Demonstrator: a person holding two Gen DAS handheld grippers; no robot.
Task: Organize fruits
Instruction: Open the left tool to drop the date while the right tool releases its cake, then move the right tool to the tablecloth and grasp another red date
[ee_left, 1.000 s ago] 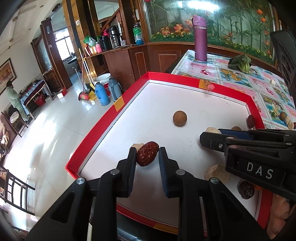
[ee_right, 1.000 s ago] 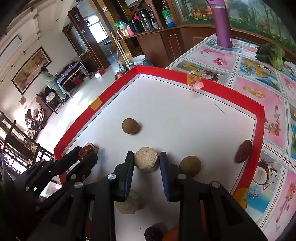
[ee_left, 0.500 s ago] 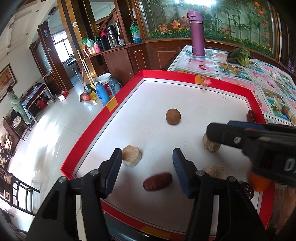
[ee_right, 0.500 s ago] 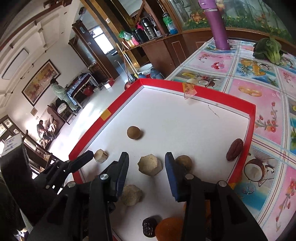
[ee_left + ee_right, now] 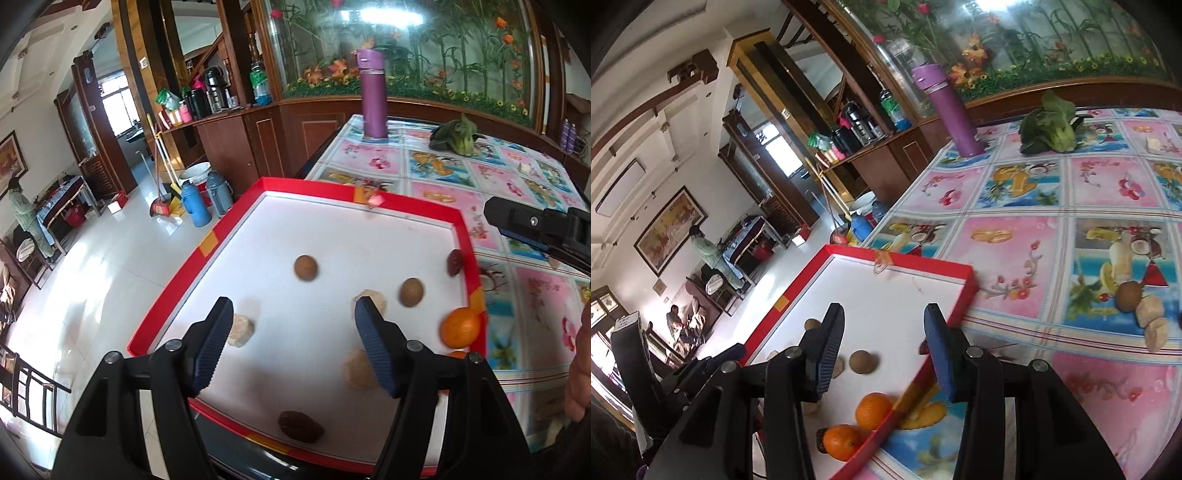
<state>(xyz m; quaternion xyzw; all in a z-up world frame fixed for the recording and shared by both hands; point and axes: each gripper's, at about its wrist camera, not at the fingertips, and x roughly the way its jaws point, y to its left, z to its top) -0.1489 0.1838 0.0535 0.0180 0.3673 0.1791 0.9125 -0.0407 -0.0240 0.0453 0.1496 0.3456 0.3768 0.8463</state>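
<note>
So the fruits are mostly sitting in the red-rimmed tray (image 5: 236,221) with the white floor, which lies on the near left part of a table covered in a pink fruit-print cloth (image 5: 1034,236). In the left wrist view there's a dark red date (image 5: 300,426) at the near edge of the tray, a pale beige chunk (image 5: 241,329) by the left finger, another beige one (image 5: 357,369) near the right finger, and a third (image 5: 369,297) a bit farther in. Two brown round fruits (image 5: 306,268) (image 5: 411,291) sit mid-tray, another dark date (image 5: 455,262) leans at the right rim, and an orange (image 5: 460,327) is by the right rim too. The left gripper (image 5: 293,347) hangs above the near end of the tray with its fingers spread wide, nothing between them. The right gripper (image 5: 884,354) is also wide open and empty, over the tray's right side; two oranges (image 5: 873,410) (image 5: 843,441) show beneath it. Out on the cloth to the right, well apart from the tray, lie a brown fruit (image 5: 1128,295) and pale chunks (image 5: 1150,314) just beside it. Far back stand a purple bottle (image 5: 373,99) and a green vegetable (image 5: 456,136).
</note>
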